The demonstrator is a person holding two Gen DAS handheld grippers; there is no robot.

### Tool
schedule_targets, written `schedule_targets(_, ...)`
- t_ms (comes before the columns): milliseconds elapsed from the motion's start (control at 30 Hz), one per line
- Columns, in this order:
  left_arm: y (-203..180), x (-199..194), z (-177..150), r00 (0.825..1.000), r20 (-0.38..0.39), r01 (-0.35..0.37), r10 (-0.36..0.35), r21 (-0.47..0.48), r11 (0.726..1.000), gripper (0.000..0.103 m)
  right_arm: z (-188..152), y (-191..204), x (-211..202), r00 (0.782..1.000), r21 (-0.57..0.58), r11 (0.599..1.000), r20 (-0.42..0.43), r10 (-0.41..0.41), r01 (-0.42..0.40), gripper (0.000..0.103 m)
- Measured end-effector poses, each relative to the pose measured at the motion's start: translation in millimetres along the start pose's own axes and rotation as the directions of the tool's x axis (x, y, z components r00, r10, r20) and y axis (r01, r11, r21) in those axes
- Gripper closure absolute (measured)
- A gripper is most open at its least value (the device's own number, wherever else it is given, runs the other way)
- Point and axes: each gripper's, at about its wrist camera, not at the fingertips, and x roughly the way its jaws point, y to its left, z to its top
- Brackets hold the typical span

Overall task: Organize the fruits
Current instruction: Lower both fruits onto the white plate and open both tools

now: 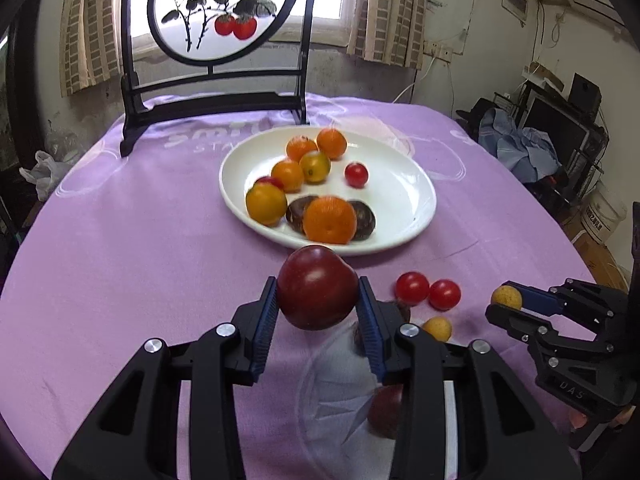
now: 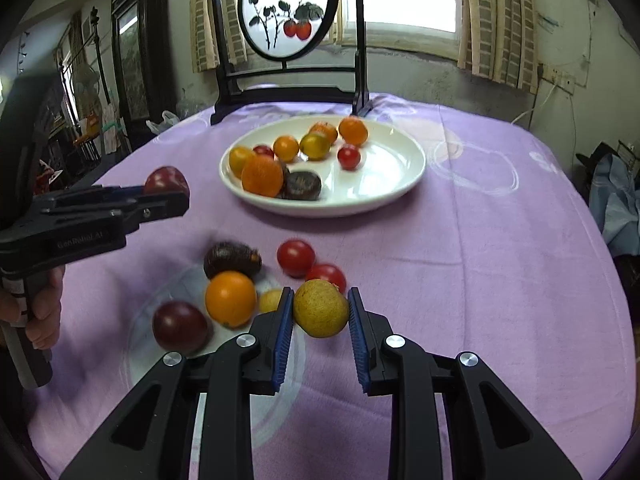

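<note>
My left gripper (image 1: 317,300) is shut on a dark red plum (image 1: 317,287), held above the cloth just short of the white plate (image 1: 404,216); it also shows in the right wrist view (image 2: 168,192). The plate (image 2: 384,184) holds several oranges, cherry tomatoes and dark fruits. My right gripper (image 2: 320,312) is shut on a small yellow fruit (image 2: 320,308); it shows at the right of the left wrist view (image 1: 506,300). Loose on the cloth lie two cherry tomatoes (image 2: 296,257), an orange (image 2: 230,298), a plum (image 2: 180,326), a dark fruit (image 2: 231,259) and a small yellow fruit (image 2: 270,300).
A purple cloth (image 1: 120,248) covers the round table. A black framed screen with a painted panel (image 1: 216,12) stands at the far edge behind the plate. A transparent round dish (image 2: 168,360) lies under the loose fruits. Clutter and a monitor (image 1: 556,128) stand to the right.
</note>
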Motion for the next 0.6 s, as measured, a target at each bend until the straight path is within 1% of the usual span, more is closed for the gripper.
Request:
schedule_targets(67, -1, -6, 13, 1.0, 0.031, -0.002, 0.002, 0.007, 1.0, 0.065, 11, 3, -3, 1.0, -0.029, 1.0, 0.021, -0.011, 0.011, 0.076)
schedule_targets(167, -1, -3, 32, 0.999, 0.043, -0.005, 0.005, -0.001, 1.0, 0.065, 31, 3, -2, 0.998, -0.057, 0.998, 0.05, -0.03, 0.033, 0.076)
schedule_targets(233, 0, 7, 42, 0.998, 0.045, -0.032, 0.032, 0.0, 0.999, 0.065, 46, 4, 1, 0.997, -0.065, 0.997, 0.072, -0.031, 0.036, 0.076)
schedule_targets(300, 2, 18, 51, 0.998, 0.034, -0.05, 0.051, -0.012, 0.999, 0.065, 57, 4, 8, 0.996, -0.065, 0.997, 0.082, -0.032, 0.038, 0.076)
schedule_targets(433, 11, 47, 65, 0.999, -0.012, -0.052, 0.052, -0.057, 0.997, 0.065, 76, 0, 30, 0.996, -0.047, 0.997, 0.073, -0.049, 0.053, 0.076)
schedule_targets(500, 13, 57, 69, 0.998, -0.021, -0.066, 0.065, -0.061, 0.996, 0.065, 80, -4, 41, 0.996, -0.031, 0.998, 0.061, -0.057, 0.059, 0.076)
schedule_targets(600, 16, 70, 74, 0.997, -0.037, -0.068, 0.066, -0.069, 0.995, 0.065, 84, -9, 58, 0.997, -0.018, 0.997, 0.04, -0.069, 0.07, 0.076)
